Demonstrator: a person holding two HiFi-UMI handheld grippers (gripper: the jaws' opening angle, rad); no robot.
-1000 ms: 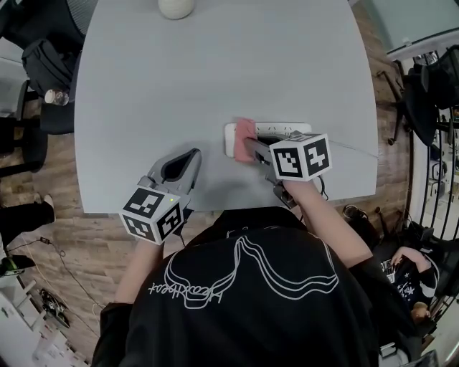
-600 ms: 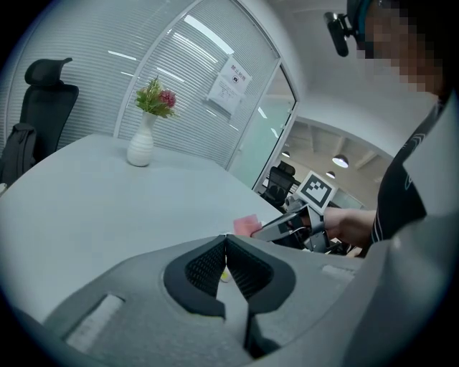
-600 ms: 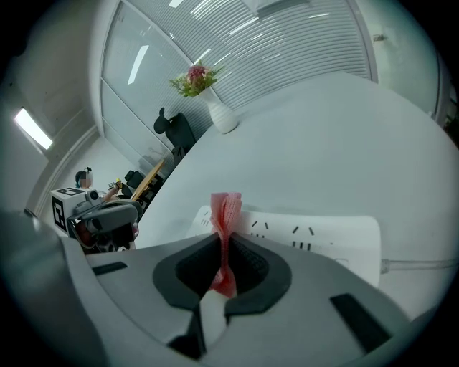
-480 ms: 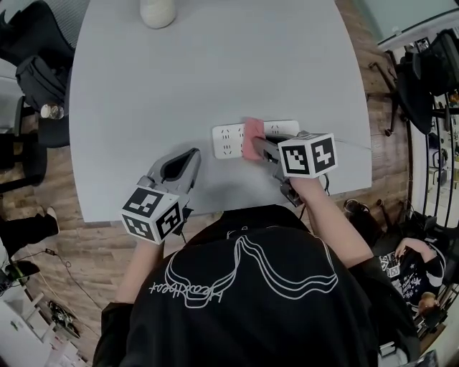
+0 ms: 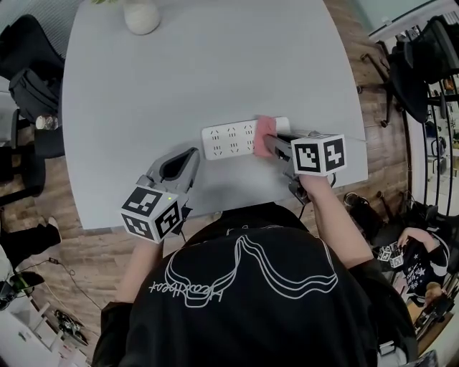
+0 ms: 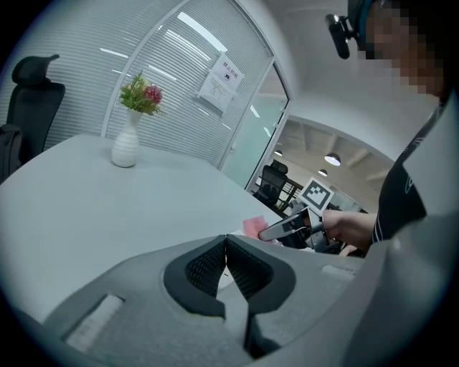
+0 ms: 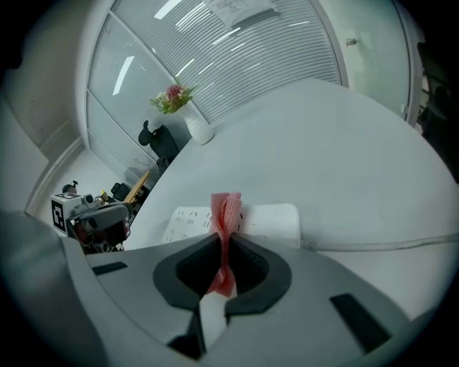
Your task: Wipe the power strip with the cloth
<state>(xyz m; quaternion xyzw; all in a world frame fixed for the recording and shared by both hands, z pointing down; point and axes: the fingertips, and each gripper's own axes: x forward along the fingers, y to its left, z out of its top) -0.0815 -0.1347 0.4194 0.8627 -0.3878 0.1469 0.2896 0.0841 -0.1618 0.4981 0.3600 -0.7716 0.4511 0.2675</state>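
A white power strip (image 5: 228, 139) lies on the grey table (image 5: 215, 64) near its front edge, its cable running off to the right. My right gripper (image 5: 267, 145) is shut on a pink cloth (image 5: 264, 135) that rests on the strip's right part. In the right gripper view the folded cloth (image 7: 226, 215) stands pinched between the jaws over the strip (image 7: 271, 216). My left gripper (image 5: 188, 159) hovers shut and holding nothing over the table's front, left of the strip. In the left gripper view the right gripper (image 6: 267, 234) and the cloth (image 6: 254, 226) show beyond the closed jaws.
A white vase (image 5: 141, 16) with flowers stands at the table's far edge. Office chairs (image 5: 29, 64) stand on the left, and a dark rack (image 5: 423, 64) on the right. The strip's cable (image 7: 380, 245) trails toward the table's right edge.
The right gripper has slid the pink cloth rightward along the strip, from its left end to its right part. The left gripper has stayed in place.
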